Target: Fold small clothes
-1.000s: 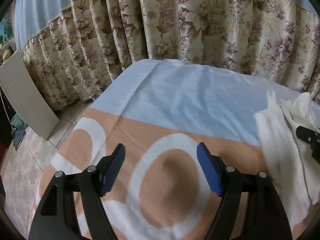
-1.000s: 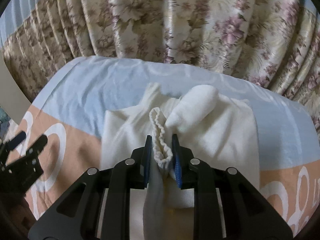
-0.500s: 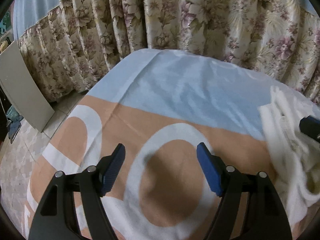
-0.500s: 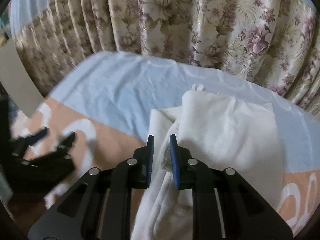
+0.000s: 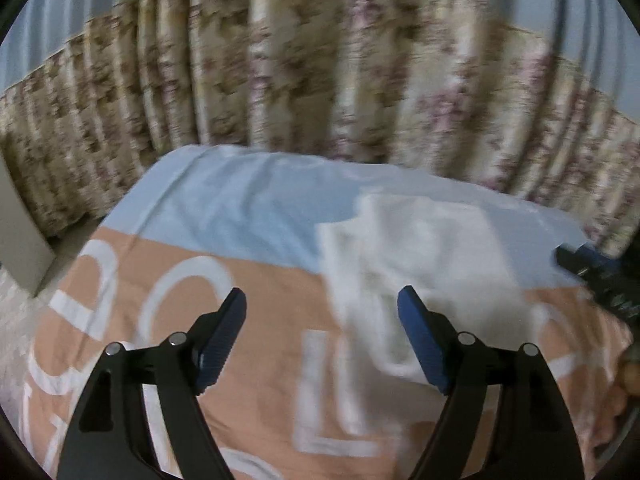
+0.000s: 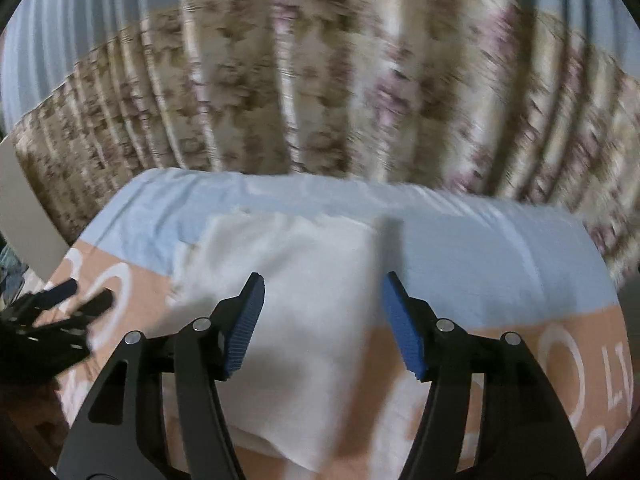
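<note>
On the blue-and-peach printed bedsheet (image 6: 500, 264), the right gripper (image 6: 322, 324), jaws now spread like the left gripper's (image 5: 320, 332), has released the white cotton garment (image 6: 304, 304), apparently folded.

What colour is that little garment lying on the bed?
The small garment is plain white or cream, clearest in the right wrist view.

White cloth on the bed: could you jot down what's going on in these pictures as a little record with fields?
garment: white garment, lying folded on the bedspread, held by neither gripper
surface: peach and blue bedspread with white lettering
left gripper: left gripper, open, empty, over the garment's left edge
right gripper: right gripper, open, empty, over the garment
backdrop: floral curtain behind the bed
image quality: both views motion-blurred
</note>
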Demonstrator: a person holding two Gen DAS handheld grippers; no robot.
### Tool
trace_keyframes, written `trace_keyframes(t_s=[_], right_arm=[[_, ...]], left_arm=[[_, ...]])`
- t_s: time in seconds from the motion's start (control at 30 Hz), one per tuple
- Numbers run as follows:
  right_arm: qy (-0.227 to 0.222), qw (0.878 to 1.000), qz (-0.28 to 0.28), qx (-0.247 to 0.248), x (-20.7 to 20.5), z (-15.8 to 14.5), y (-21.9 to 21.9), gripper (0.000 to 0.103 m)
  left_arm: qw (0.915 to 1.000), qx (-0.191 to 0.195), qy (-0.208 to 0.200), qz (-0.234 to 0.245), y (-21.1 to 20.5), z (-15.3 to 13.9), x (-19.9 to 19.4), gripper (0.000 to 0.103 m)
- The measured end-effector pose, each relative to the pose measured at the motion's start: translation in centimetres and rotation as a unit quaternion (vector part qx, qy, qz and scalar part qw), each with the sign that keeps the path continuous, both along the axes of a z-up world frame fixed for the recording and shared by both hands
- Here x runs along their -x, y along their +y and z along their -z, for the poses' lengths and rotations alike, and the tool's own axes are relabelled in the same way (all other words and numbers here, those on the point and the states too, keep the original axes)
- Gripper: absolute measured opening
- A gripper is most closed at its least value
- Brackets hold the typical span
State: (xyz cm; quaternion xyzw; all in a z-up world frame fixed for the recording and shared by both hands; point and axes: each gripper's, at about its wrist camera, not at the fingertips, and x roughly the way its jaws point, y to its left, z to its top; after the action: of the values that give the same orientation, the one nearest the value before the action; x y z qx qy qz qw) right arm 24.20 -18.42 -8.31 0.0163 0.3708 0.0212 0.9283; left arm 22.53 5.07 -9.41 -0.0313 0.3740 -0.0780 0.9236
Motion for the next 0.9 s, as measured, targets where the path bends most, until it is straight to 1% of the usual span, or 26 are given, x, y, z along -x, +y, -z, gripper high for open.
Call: trace_keyframes(t_s=[0.07, 0.17, 0.23, 0.3, 0.33, 0.4, 0.47, 0.5, 0.6, 0.67, 0.77, 0.8, 0.9], right_arm=[[0.008, 1.0, 0.012, -0.007, 1.1, 0.8, -1.8, 0.063], [0.021, 0.999, 0.03, -0.022, 2.9, 2.1, -4.3, 0.064], [0.024, 0.999, 0.034, -0.029, 3.9, 2.6, -5.1, 0.064], [0.029, 0.998, 0.035, -0.033, 4.8, 3.2, -5.5, 0.065], [0.032, 0.998, 0.033, -0.034, 4.9, 3.4, -5.5, 0.066], [0.038, 0.998, 0.027, -0.037, 5.4, 4.0, -5.4, 0.066], [0.043, 0.998, 0.025, -0.037, 5.7, 4.5, -5.3, 0.066], [0.046, 0.998, 0.024, -0.042, 5.9, 4.8, -5.2, 0.066], [0.054, 0.997, 0.019, -0.044, 6.3, 5.4, -4.8, 0.067], [0.058, 0.997, 0.012, -0.044, 6.5, 5.6, -4.4, 0.069], [0.061, 0.997, 0.004, -0.043, 6.6, 5.8, -3.9, 0.069], [0.061, 0.997, 0.002, -0.042, 6.6, 5.8, -3.8, 0.069], [0.061, 0.997, -0.002, -0.04, 6.5, 5.6, -3.6, 0.069]], left_arm=[[0.9996, 0.009, -0.004, 0.026, -1.6, -0.3, 0.4, 0.079], [0.9982, -0.004, -0.009, 0.059, -4.1, -0.3, 1.0, 0.079], [0.9971, -0.01, -0.003, 0.076, -5.4, 0.3, 1.1, 0.079], [0.9969, -0.033, 0.008, 0.071, -6.3, 1.4, 0.8, 0.079], [0.9971, -0.038, 0.015, 0.064, -6.4, 2.0, 0.6, 0.079], [0.9979, -0.036, 0.032, 0.044, -6.2, 3.1, 0.1, 0.079], [0.9984, -0.017, 0.047, 0.027, -5.7, 3.8, -0.3, 0.076], [0.9984, -0.014, 0.05, 0.022, -5.5, 4.1, -0.2, 0.059], [0.9981, -0.005, 0.06, 0.015, -4.9, 4.6, 0.1, 0.023], [0.9987, 0.003, 0.051, 0.009, -4.1, 4.5, 0.6, 0.019], [0.9993, -0.003, 0.035, 0.009, -3.7, 4.0, 1.3, 0.017], [0.9996, -0.006, 0.027, 0.003, -3.6, 3.7, 1.7, 0.016], [0.9993, 0.0, 0.032, -0.018, -2.6, 3.9, 2.4, 0.016]])
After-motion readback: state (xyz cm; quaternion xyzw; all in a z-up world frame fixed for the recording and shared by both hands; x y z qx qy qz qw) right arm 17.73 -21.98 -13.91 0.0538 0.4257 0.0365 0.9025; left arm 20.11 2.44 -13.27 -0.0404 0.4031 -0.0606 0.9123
